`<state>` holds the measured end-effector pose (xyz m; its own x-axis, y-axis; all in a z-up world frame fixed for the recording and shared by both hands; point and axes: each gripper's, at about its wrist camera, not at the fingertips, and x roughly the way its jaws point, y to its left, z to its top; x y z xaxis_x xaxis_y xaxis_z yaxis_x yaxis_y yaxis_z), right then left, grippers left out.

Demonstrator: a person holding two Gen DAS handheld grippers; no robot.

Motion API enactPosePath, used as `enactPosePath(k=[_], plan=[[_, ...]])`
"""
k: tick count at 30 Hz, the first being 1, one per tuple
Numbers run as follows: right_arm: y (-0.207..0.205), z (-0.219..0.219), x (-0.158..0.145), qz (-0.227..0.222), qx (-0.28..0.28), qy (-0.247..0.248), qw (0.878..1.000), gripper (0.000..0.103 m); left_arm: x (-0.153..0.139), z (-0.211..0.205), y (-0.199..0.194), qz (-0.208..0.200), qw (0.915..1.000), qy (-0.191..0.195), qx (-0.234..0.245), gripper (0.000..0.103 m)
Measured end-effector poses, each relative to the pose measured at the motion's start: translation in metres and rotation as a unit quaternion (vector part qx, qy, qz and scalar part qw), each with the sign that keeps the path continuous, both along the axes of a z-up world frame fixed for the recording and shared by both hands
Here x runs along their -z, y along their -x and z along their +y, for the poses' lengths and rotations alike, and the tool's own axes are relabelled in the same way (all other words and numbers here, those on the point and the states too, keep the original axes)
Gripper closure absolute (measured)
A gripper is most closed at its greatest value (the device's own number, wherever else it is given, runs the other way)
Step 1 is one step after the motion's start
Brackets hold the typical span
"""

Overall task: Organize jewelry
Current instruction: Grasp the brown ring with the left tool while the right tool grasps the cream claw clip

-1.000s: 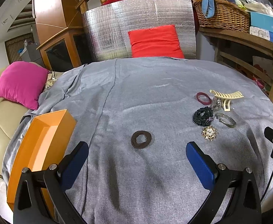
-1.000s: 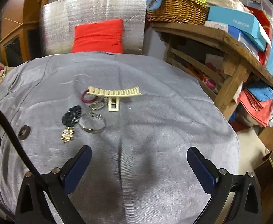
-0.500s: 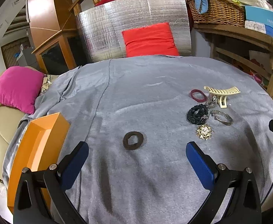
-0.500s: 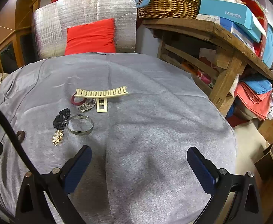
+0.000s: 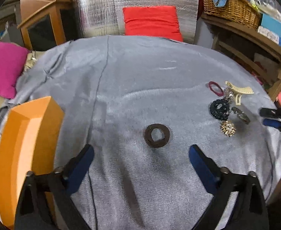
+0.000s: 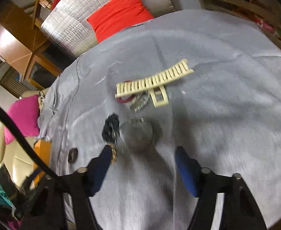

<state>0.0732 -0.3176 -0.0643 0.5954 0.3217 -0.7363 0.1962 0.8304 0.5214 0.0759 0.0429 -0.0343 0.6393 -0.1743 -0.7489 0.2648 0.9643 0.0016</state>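
My left tongs (image 5: pixel 141 160) wide open, empty, hovering over grey-covered worktop (image 5: pixel 140 72); brown ring (image 5: pixel 156 135) lies just ahead between tips. Orange tray (image 5: pixel 23 143) at left edge. Only left view shows blue box (image 5: pixel 276 31) on shelf, lettering blurred, maybe "FASHION". My right tongs (image 6: pixel 143 160) open, gripping nothing, over bangle (image 6: pixel 138 134); gold brooch (image 6: pixel 113 152) touching left tip. Cream hair claw (image 6: pixel 154 80) beyond, black scrunchie (image 6: pixel 111 128) beside bangle.

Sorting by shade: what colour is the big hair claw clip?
Cream, a pale ivory. The claw clip shows best in the right wrist view.
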Motion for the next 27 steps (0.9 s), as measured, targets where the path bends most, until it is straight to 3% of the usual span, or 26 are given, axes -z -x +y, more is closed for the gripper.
enactPosePath(k=[2, 4, 9, 16, 18, 19, 20, 23, 27], plan=[[-0.017, -0.009, 0.003, -0.005, 0.022, -0.01, 1.0, 0.036, 0.004, -0.002, -0.004, 0.01, 0.9999, 0.001, 0.002, 0.011], [-0.03, -0.021, 0.013, -0.001, 0.045, -0.058, 0.997, 0.036, 0.005, -0.003, -0.007, 0.014, 0.9999, 0.001, -0.003, 0.011], [-0.057, -0.047, 0.042, 0.014, 0.123, -0.159, 0.979, 0.036, 0.012, -0.001, -0.022, 0.02, 0.9991, -0.016, -0.033, 0.011], [-0.078, -0.058, 0.063, 0.004, 0.207, -0.197, 0.958, 0.035, 0.035, 0.001, -0.035, 0.066, 0.9976, -0.013, -0.015, 0.011], [-0.082, -0.058, 0.068, 0.008, 0.221, -0.198, 0.955, 0.04, 0.039, -0.001, -0.038, 0.074, 0.9972, -0.003, -0.011, 0.012], [-0.084, -0.057, 0.067, 0.011, 0.227, -0.195, 0.954, 0.054, 0.04, -0.002, -0.039, 0.075, 0.9972, -0.001, -0.007, 0.013], [-0.087, -0.056, 0.068, 0.014, 0.226, -0.193, 0.955, 0.06, 0.04, -0.005, -0.04, 0.072, 0.9974, 0.0, -0.002, 0.015], [-0.095, -0.052, 0.068, 0.003, 0.228, -0.186, 0.956, 0.07, 0.041, -0.014, -0.044, 0.065, 0.9978, 0.004, 0.013, 0.018], [-0.094, -0.051, 0.06, -0.01, 0.223, -0.179, 0.958, 0.074, 0.05, -0.019, -0.054, 0.086, 0.9956, 0.022, 0.031, 0.056]])
